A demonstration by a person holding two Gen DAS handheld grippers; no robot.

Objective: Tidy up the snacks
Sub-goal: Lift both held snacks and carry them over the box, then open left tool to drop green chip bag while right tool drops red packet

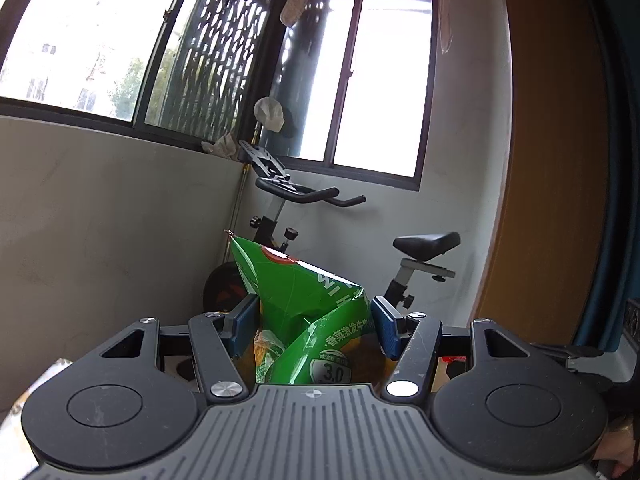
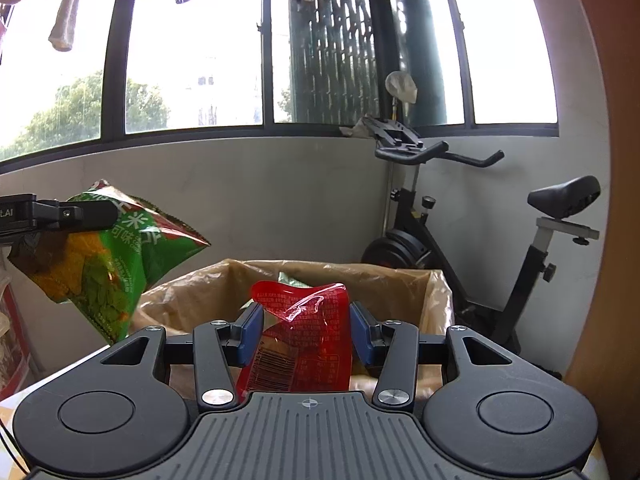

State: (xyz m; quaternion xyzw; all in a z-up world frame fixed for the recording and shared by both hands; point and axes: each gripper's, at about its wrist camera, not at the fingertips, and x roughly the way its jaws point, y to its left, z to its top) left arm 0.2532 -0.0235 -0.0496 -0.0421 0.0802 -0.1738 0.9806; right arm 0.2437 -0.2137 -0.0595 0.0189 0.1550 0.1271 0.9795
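Each tool grips a snack above the lined box [image 2: 434, 300]: left tool [image 1: 314, 322] a green bag [image 1: 308, 304], right tool [image 2: 307, 330] a red pouch [image 2: 304, 332], neither yet dropped in.

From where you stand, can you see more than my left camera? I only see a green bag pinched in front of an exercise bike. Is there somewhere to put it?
Observer: Yes, a cardboard box lined with brown plastic sits ahead of the right gripper.
Operator: Is that gripper free?
Observer: No, it is shut on a red snack packet.
Operator: Where is my green bag relative to the box?
Observer: Held up in the left gripper, left of the box.
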